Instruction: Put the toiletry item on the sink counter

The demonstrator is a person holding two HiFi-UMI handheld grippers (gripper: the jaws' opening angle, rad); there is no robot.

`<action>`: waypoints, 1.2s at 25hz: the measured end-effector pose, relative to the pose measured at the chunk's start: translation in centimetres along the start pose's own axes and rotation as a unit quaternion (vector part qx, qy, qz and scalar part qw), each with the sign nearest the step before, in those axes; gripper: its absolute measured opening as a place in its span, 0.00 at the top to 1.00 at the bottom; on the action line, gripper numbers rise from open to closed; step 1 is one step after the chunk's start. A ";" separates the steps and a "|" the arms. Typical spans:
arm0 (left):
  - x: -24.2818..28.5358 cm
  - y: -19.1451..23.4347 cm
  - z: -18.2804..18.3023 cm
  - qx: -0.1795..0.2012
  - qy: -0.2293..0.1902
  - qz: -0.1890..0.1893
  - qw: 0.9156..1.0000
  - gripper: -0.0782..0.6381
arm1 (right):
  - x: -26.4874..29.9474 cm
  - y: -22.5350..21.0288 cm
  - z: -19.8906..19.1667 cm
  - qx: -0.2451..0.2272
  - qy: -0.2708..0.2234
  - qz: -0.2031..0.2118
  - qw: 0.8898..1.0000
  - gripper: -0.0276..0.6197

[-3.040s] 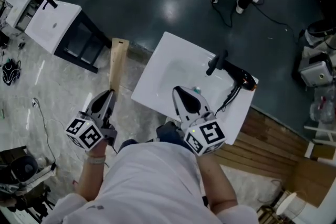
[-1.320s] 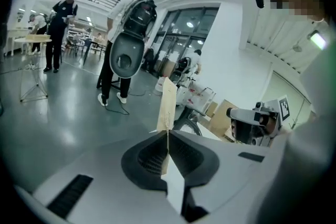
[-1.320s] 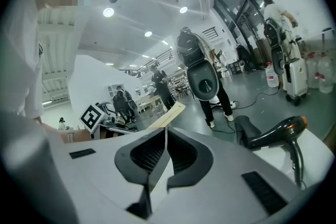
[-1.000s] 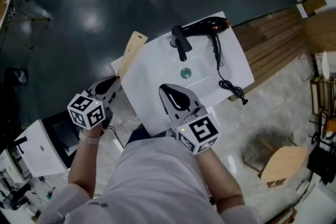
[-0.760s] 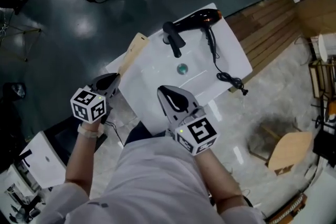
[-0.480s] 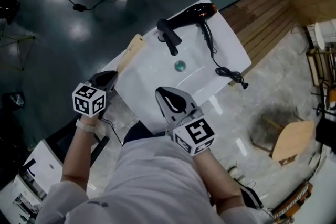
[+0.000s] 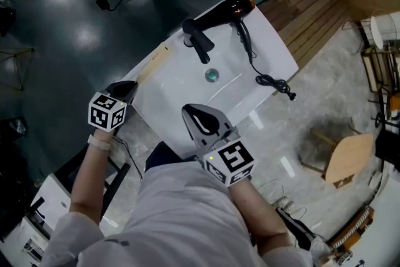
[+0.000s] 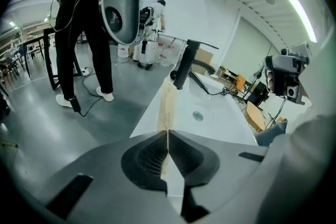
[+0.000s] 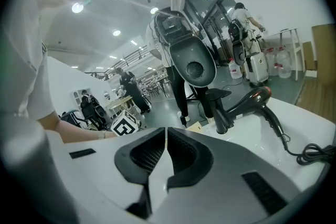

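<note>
The black hair dryer (image 7: 220,13) with an orange nozzle ring lies on the far side of the white sink counter (image 7: 265,56), behind the black faucet (image 7: 199,45); its cord (image 7: 262,79) trails to the counter's right edge. In the right gripper view the hair dryer (image 9: 253,102) lies past the faucet (image 9: 218,106). My right gripper (image 7: 192,114) hovers over the counter's near edge, shut and empty (image 9: 166,134). My left gripper (image 7: 127,85) is off the counter's left corner, shut with nothing in it (image 8: 167,136).
A wooden board (image 7: 156,61) leans along the sink's left side, straight ahead of the left gripper as a thin board edge (image 8: 167,107). A person's legs (image 8: 86,60) and a stand are beyond. A wooden chair (image 7: 347,158) and slatted platform (image 7: 312,9) are to the right.
The view has swung, so the sink sits higher and more turned. My left gripper has risen toward the sink's left corner. Both grippers stay shut and empty.
</note>
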State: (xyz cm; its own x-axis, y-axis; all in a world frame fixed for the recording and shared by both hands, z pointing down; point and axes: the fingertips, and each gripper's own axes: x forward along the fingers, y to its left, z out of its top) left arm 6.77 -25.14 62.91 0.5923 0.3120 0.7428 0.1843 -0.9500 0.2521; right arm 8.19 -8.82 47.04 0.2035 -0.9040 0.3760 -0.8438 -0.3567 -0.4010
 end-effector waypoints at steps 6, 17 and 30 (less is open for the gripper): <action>0.7 0.7 -0.7 0.014 0.013 0.011 1.000 0.86 | -0.1 -0.3 0.1 -0.001 0.001 -0.006 1.000 0.92; 1.5 1.2 -1.2 0.035 0.022 0.040 0.998 0.85 | -0.9 -0.4 -0.4 -0.005 0.010 -0.005 1.000 0.92; -2.6 -0.2 1.1 0.004 -0.024 0.099 0.995 0.67 | -1.6 0.0 0.8 -0.020 0.017 0.043 0.999 0.92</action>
State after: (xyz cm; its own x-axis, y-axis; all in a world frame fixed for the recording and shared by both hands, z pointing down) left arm 6.07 -25.73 60.22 0.6551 0.1175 0.7463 0.0663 -0.9930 0.0981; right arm 8.26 -7.58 45.78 0.1133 -0.9224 0.3693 -0.8770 -0.2675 -0.3991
